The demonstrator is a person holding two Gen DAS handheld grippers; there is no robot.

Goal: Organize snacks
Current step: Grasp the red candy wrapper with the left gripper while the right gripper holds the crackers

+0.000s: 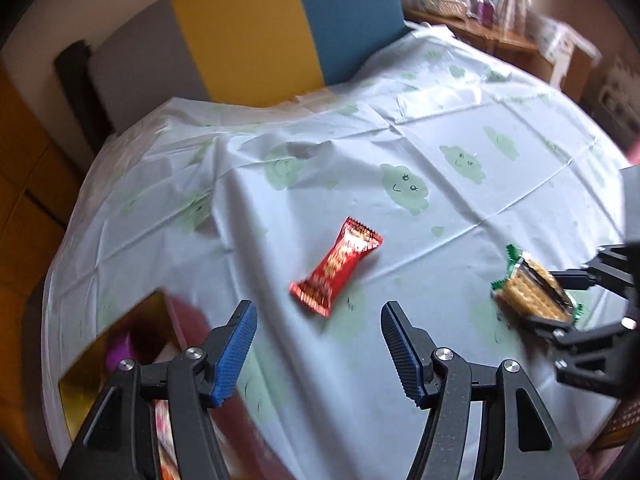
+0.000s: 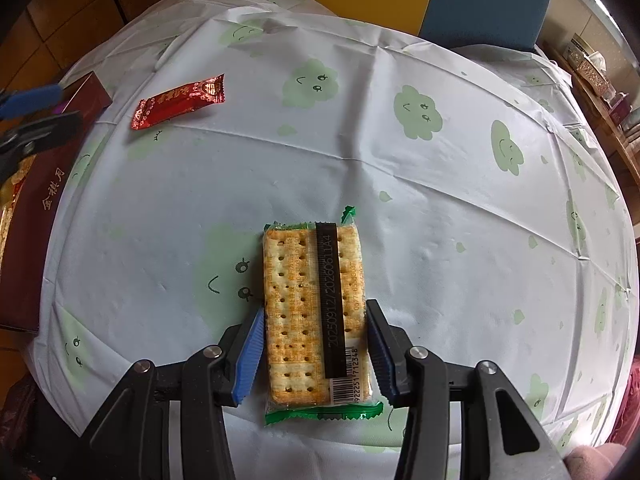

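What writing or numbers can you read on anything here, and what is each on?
"20250912/20260611A4" (last characters unsure): black strip on the cracker packet.
"922251712348": under the packet's barcode, start hidden.
"金秋月": gold characters on the dark red box.
Red candy wrapper: gold print too blurred to read.
Fine print across the crackers: too small.

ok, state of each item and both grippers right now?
cracker pack: sealed, flat on the tablecloth, clamped between the right gripper's pads.
red snack packet: sealed, lying loose on the tablecloth, untouched.
maroon box: open-topped, at the table edge, snacks inside.
tablecloth: spread over the table, creased.
left gripper: open, empty, near the box.
right gripper: shut on the cracker pack.
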